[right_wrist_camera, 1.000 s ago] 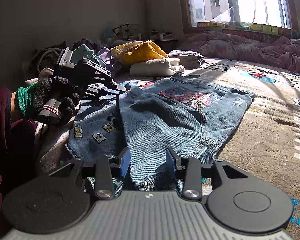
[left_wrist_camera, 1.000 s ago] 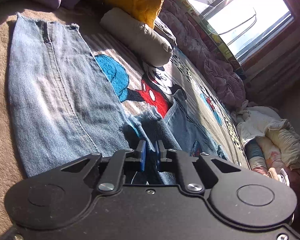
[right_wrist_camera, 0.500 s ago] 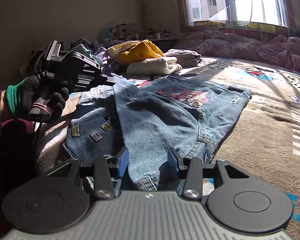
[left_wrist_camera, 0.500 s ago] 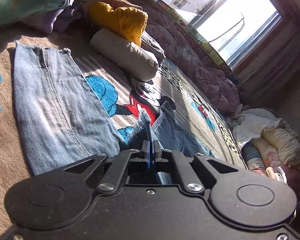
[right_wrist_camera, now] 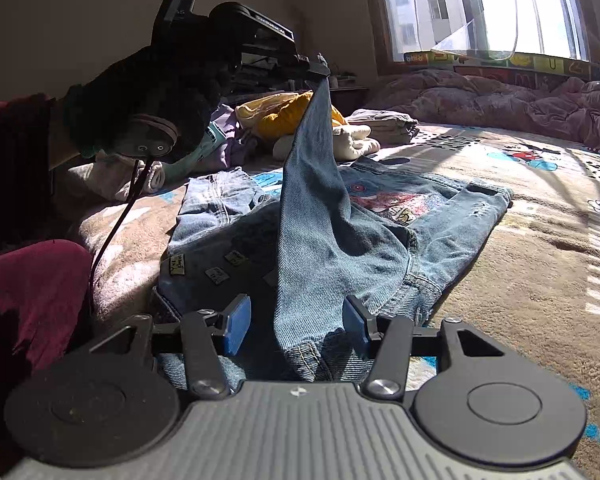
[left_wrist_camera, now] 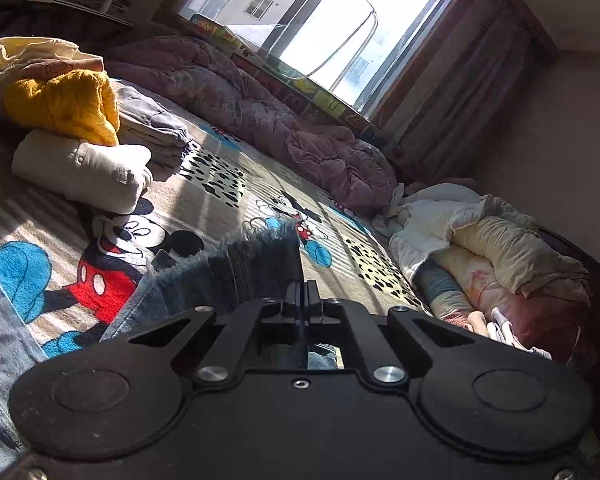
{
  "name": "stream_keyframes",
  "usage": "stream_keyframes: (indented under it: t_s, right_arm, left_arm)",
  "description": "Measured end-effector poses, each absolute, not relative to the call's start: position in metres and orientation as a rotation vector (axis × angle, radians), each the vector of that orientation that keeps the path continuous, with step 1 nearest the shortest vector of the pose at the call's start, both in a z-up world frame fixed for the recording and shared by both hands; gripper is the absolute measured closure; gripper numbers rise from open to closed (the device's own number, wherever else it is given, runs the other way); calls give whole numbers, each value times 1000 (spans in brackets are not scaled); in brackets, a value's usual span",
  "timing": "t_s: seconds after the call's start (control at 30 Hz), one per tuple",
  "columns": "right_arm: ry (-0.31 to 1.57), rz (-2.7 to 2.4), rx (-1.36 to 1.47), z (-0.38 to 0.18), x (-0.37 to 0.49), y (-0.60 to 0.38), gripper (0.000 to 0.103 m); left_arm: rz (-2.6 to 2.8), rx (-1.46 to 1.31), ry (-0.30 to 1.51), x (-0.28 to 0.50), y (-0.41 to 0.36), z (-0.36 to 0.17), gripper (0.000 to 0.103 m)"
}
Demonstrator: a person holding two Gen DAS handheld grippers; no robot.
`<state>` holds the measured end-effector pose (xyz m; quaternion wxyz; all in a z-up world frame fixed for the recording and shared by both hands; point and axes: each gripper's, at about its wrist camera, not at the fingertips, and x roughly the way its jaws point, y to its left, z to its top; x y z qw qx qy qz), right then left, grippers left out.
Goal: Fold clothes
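Nearest you, your right tongs point(right_wrist_camera: 296, 326) sit low at the near hem of the denim jeans point(right_wrist_camera: 340, 240), which lie spread on the cartoon-print blanket point(right_wrist_camera: 540, 280) covering the bed. Their blue pads are spreading apart; the hem lies between them, but neither pad presses on it, so that end is free.

Just beyond, your gloved left hand point(right_wrist_camera: 148, 92) holds the left tongs point(left_wrist_camera: 302, 294) pinched fully shut on the frayed cuff point(left_wrist_camera: 256, 256) of one jean leg. A second ago that cuff lay low on the blanket; now it is raised well above the bed, and the leg hangs from it as a taut, steep sheet of denim down to the near hem. The right tongs were narrower then and have widened since. I judge this to be the start of a fold: the leg is lifted ready to be carried over the rest of the jeans, and no fold is laid yet.

Counted: one pair of jeans, two tongs.

Farther back, one rolled cream garment point(left_wrist_camera: 80, 168), one yellow garment point(left_wrist_camera: 60, 104) and one folded grey stack point(left_wrist_camera: 152, 128) sit together. Beyond them a mauve quilt point(left_wrist_camera: 260, 108) lies along the sunlit window point(left_wrist_camera: 320, 20).
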<state>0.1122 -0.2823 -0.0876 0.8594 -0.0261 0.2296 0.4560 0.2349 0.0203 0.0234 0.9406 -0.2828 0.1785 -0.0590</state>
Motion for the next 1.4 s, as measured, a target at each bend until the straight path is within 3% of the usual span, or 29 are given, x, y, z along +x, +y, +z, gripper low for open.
stream_keyframes:
  t_s: [0.77,1.27,1.33,1.4]
  right_arm:
    - [613,1015,67,-99,125,-297,53]
    - [637,1029,117,-98,130,-301,51]
    - [638,1026,105,-97,128,-301,51]
    - [645,1019,58,-91,124,-304,51]
  left_arm:
    - [-174,-342,588,365,-95,-30,103]
    - [-151,-108,742,400,-135,-73,103]
    - [-197,-87,761,402,-133,-72,96]
    - [-233,-104,711,393,-119,-57,82]
